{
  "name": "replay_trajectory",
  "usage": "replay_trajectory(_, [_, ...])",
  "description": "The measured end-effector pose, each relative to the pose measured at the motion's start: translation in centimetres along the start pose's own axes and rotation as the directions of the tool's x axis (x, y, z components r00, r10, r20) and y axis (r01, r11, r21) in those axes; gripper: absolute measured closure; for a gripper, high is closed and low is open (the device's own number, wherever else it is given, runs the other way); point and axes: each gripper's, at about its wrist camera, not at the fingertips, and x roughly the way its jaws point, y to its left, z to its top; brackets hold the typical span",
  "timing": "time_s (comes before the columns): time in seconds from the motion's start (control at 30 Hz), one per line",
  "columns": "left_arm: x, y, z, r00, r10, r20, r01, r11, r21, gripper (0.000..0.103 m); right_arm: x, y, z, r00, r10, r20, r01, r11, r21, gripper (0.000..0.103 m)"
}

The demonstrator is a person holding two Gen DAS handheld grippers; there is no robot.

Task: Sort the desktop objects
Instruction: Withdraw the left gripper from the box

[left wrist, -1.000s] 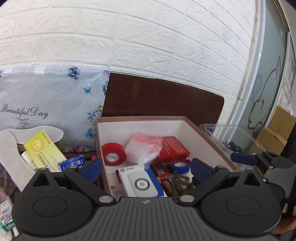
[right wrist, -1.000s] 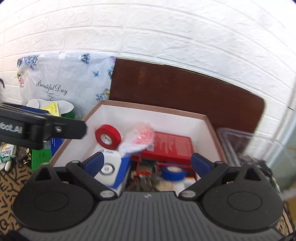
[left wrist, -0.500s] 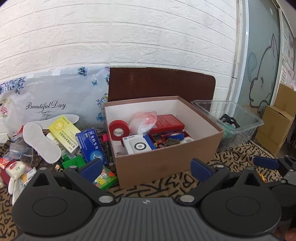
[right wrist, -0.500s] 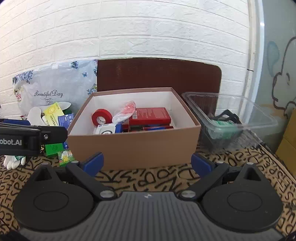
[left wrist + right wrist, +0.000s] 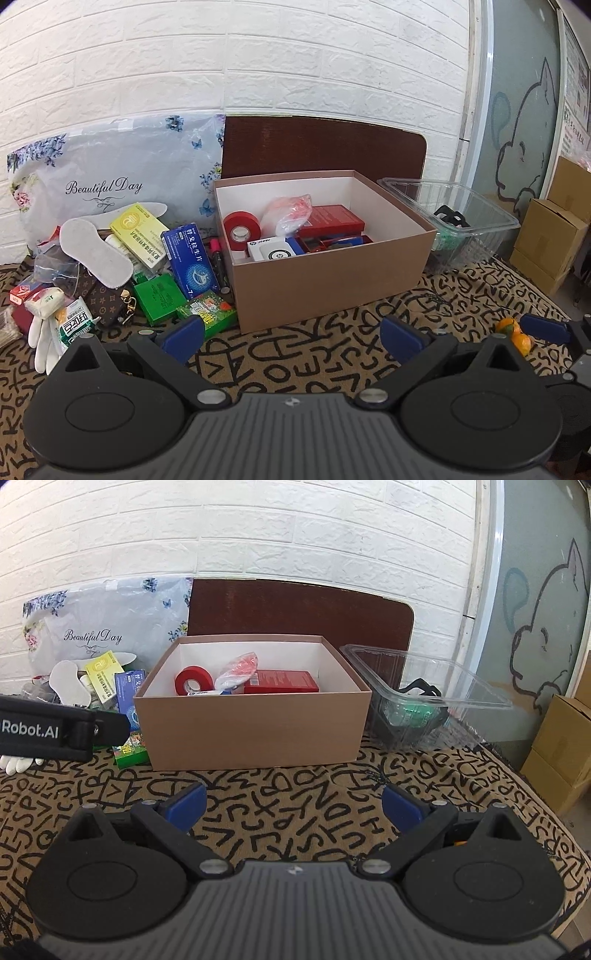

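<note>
Underneath, letter-print cloth (image 5: 295,794); behind, white brick wall (image 5: 258,528).

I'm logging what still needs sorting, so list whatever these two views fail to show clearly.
- Bottom of the cardboard box: in the right wrist view its front wall hides everything under the red tape roll.
- Clear plastic tray: in the left wrist view the dark and green contents are blurred by its walls.
- Clutter pile: in the right wrist view the left gripper covers part of it.
- Medicine box print: too small to read.
</note>
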Motion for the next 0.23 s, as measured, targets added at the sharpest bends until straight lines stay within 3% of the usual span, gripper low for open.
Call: replay_trajectory(0.23, [-0.60,-0.03,-0.25,0.999,-0.041,0.020,0.041,0.999,-0.009,0.000,-0.42,0.39,-0.05,1.000,0.007,0.007,-0.007,1.000,0.011,0.004])
